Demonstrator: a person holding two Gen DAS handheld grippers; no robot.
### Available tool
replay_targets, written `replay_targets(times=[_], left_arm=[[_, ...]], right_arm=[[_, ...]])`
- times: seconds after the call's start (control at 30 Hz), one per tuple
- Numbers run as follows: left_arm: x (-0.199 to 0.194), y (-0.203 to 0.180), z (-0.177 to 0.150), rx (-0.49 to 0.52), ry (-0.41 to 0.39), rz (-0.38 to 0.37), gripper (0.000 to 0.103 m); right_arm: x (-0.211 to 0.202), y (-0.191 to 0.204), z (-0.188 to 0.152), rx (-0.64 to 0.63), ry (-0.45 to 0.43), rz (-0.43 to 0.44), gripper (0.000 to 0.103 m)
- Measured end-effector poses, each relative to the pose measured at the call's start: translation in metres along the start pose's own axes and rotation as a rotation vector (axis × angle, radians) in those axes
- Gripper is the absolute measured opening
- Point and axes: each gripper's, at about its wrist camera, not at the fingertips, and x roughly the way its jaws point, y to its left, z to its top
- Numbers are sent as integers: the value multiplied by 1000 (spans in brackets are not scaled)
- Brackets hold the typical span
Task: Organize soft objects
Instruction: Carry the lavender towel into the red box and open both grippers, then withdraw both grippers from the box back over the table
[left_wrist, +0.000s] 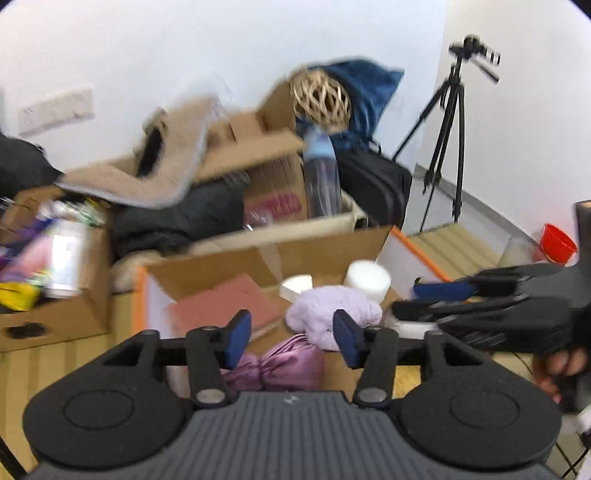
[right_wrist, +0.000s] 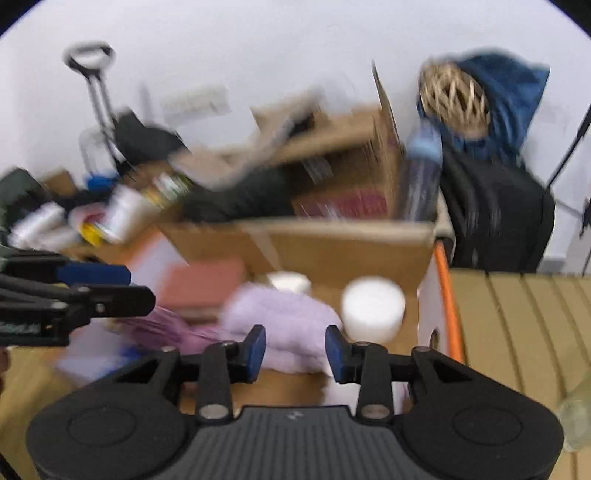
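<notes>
Approach step, probably: left gripper (left_wrist: 291, 338) and right gripper (right_wrist: 295, 349) both agape, empty, over open cardboard box (right_wrist: 332, 243); next likely closing on fluffy lilac towel bundle (right_wrist: 280, 317) at 12 o'clock.

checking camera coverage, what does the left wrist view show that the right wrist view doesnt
Only the left wrist view shows the tripod and the red cup. Only the right wrist view shows the black trolley handle by the wall. Both show the open cardboard box, the lilac fluffy towel, the white foam cylinder, the woven ball, and both grippers open: left gripper, right gripper.
</notes>
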Motion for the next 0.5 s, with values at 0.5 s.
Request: replay_targets(times=[0.5], left_arm=[[-235, -30, -162, -55, -271, 218, 74]], right_arm=[[-246, 59, -106, -60, -248, 53, 67]])
